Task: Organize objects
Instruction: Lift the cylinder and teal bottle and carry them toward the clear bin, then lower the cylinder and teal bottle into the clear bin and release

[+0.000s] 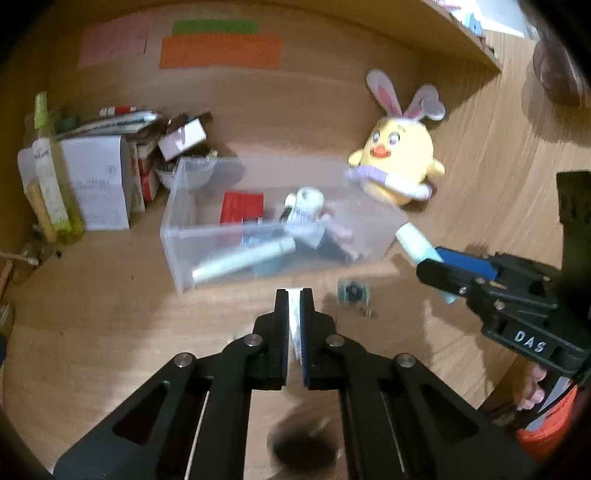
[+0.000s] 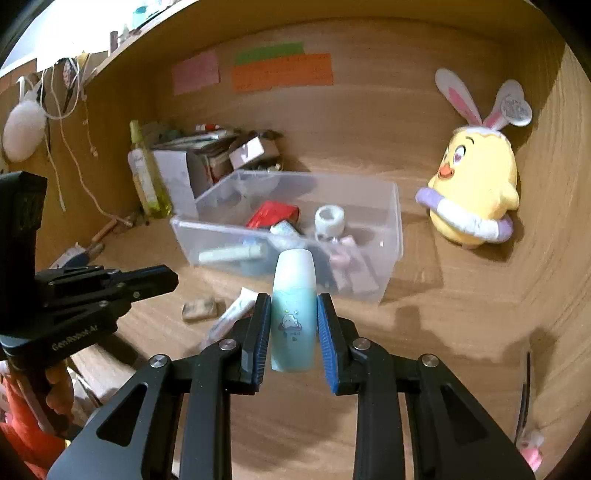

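Below me spreads a warm brown wood-grain tabletop point(image 1: 110, 332), lit brightest in the lower middle of my left view. Behind it rises a back wall of the same brown wood panelling point(image 2: 369, 122), with a pale pink paper note point(image 2: 195, 72), a green paper strip point(image 2: 269, 53) and an orange paper sheet point(image 2: 282, 72) stuck to it at upper centre. A wooden shelf edge point(image 1: 461, 33) runs across the upper right of my left view, with bright white light above it.

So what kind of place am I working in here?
Most likely a home desk or study nook with a wooden top. Coloured paper notes are stuck on the back panel, a yellow plush chick sits to one side, and a clear plastic bin holds toiletries and small items.
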A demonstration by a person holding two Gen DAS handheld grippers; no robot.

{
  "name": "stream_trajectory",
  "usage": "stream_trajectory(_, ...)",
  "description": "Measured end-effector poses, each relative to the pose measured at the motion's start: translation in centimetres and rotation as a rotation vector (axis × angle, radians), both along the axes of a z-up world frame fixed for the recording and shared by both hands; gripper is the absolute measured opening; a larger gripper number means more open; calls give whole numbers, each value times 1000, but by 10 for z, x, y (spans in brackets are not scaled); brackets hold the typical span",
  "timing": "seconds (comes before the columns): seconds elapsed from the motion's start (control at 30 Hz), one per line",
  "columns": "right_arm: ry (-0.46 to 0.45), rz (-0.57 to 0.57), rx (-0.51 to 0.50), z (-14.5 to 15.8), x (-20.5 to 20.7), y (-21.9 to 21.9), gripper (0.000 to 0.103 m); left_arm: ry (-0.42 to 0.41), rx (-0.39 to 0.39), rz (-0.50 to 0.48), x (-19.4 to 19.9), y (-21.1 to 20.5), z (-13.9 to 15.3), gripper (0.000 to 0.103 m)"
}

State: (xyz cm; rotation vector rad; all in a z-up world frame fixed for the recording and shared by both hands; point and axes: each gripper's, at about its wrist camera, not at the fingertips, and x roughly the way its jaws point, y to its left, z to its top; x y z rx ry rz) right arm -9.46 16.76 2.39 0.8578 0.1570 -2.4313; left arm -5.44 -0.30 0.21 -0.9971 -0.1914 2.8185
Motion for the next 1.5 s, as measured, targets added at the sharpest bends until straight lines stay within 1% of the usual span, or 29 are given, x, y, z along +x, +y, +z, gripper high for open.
stream_trajectory(0.17, -4, -4, -12, 3, -17, -3, 23, 18, 10, -3, -13, -8, 14, 4)
stream_trajectory(0.27, -30, -2, -17, -2, -26, -5, 23, 16, -1, 11, -14, -15, 10, 5)
stream_trajectory(0.4, -52, -2, -17, -9, -33, -4, 23, -54, 9, 32, -17, -25, -11, 5)
stream_trajectory(0.5, -52, -6, -14, -11, -34, -3, 23, -110, 46, 34, -9, -37, -25, 8)
stream_trajectory(0.53, -51, -6, -11, -11, -34, -2, 23, -118, 52, 35, -6, -39, -27, 14)
stream_trajectory(0.57, -50, -9, -9, -11, -34, -1, 23, -128, 63, 34, 2, -44, -28, 24)
stream_trajectory(0.6, -50, -10, -7, -11, -34, 0, 23, -131, 67, 31, 11, -46, -29, 31)
stream_trajectory(0.63, -51, -11, -7, -12, -35, 1, 23, -132, 63, 32, 19, -48, -29, 43)
stream_trajectory(0.67, -54, -14, -10, -12, -35, 2, 23, -132, 56, 33, 26, -49, -28, 51)
stream_trajectory(0.73, -57, -21, -13, -12, -37, 3, 23, -135, 32, 29, 40, -48, -28, 55)
stream_trajectory(0.83, -72, -25, -34, -12, -40, 7, 23, -156, 15, -11, 57, -41, -28, 59)
stream_trajectory(0.9, -74, -31, -46, -9, -41, 8, 23, -165, -19, -32, 68, -33, -31, 59)
stream_trajectory(0.97, -63, -42, -39, -6, -43, 8, 23, -173, -70, -44, 78, -24, -38, 59)
stream_trajectory(1.1, -50, -54, -27, 0, -49, 5, 23, -199, -105, -44, 85, -18, -52, 59)
stream_trajectory(1.13, -48, -55, -26, 2, -51, 4, 23, -207, -115, -37, 85, -18, -57, 57)
stream_trajectory(1.17, -48, -57, -22, 3, -53, 3, 23, -209, -120, -31, 85, -18, -60, 48)
stream_trajectory(1.2, -47, -59, -19, 4, -55, 1, 23, -212, -120, -28, 85, -19, -63, 43)
stream_trajectory(1.23, -46, -58, -17, 5, -57, 1, 23, -208, -125, -23, 85, -20, -65, 35)
stream_trajectory(1.27, -45, -59, -14, 5, -59, -1, 23, -194, -141, -17, 86, -21, -65, 25)
stream_trajectory(1.33, -43, -61, -9, 6, -62, -2, 23, -184, -157, -12, 86, -21, -65, 25)
stream_trajectory(1.43, -45, -64, -4, 7, -69, -5, 23, -181, -138, -1, 78, -27, -64, 25)
stream_trajectory(1.5, -44, -67, -2, 8, -75, -8, 23, -166, -116, 11, 71, -32, -58, 25)
